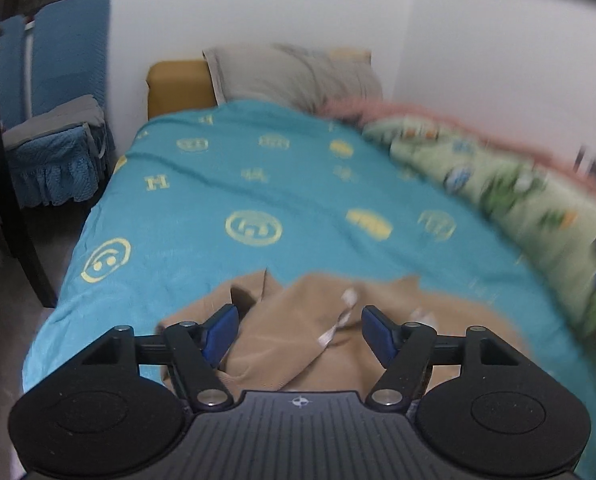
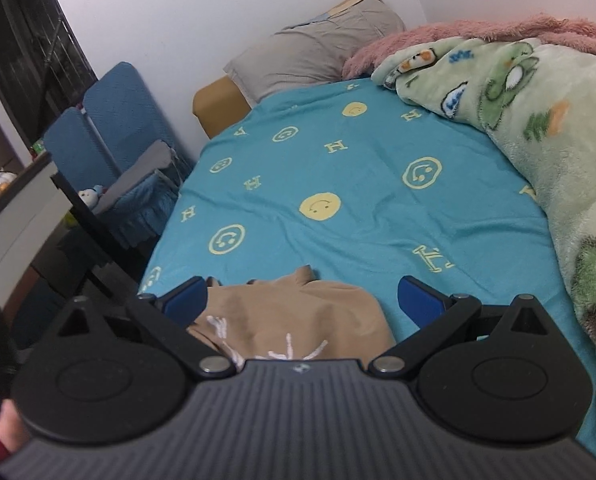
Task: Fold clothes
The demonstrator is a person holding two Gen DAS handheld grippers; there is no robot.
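Teal bedsheet (image 2: 338,184) mostly bare up to the pillow (image 2: 318,52); green blanket (image 2: 538,120) crowds its right edge. Tan garment (image 2: 298,312) crumpled at near edge. Left gripper (image 1: 298,332) and right gripper (image 2: 302,300) both spread wide over it, holding nothing.

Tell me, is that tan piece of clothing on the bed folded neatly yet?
Not neatly. The tan garment lies rumpled on the teal bedsheet, with uneven overlapping flaps and white drawstrings trailing loose. Neither open gripper holds it.
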